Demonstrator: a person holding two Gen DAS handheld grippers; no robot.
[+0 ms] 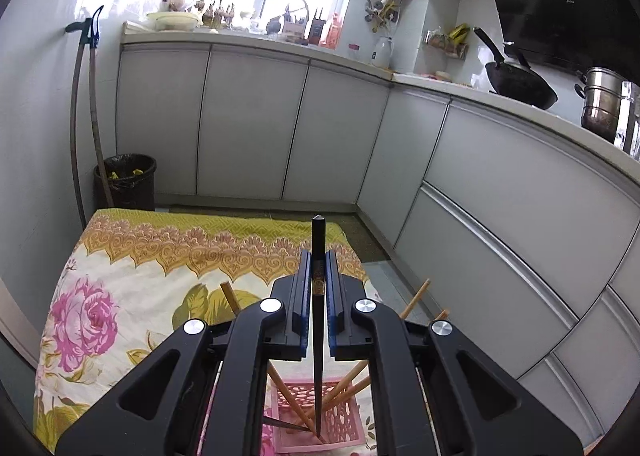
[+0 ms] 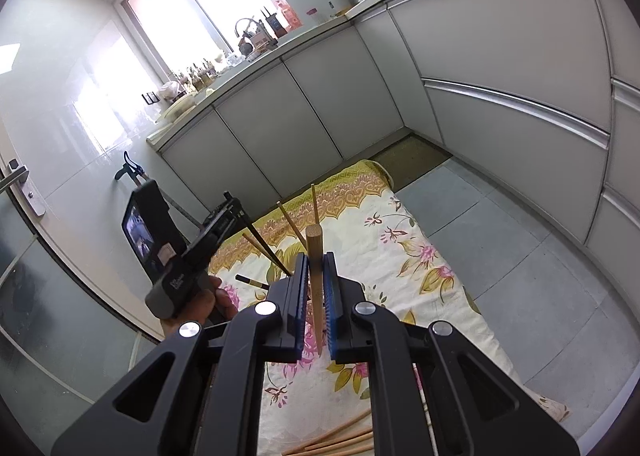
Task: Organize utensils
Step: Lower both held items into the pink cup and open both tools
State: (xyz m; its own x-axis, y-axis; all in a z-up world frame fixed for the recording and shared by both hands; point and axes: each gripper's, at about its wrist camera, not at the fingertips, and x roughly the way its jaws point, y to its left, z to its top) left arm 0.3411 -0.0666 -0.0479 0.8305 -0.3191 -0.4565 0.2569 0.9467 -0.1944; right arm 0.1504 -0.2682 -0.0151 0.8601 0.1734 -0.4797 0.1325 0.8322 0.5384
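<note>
My left gripper (image 1: 318,256) is shut on a dark chopstick (image 1: 319,320), held upright with its tip down inside a pink perforated holder (image 1: 348,422) on the floral cloth. Several light wooden chopsticks (image 1: 340,388) lean in that holder. My right gripper (image 2: 318,262) is shut on a light wooden chopstick (image 2: 316,280), held upright above the cloth. The left gripper also shows in the right wrist view (image 2: 224,223), to the left, with chopstick ends (image 2: 290,221) rising beside it. More wooden chopsticks (image 2: 340,442) lie on the cloth below my right gripper.
The floral cloth (image 1: 120,288) covers a low table with edges near the floor. White kitchen cabinets (image 1: 248,127) run behind and to the right. A black bin (image 1: 125,180) stands in the corner. A wok (image 1: 520,85) and a steel pot (image 1: 602,103) sit on the counter.
</note>
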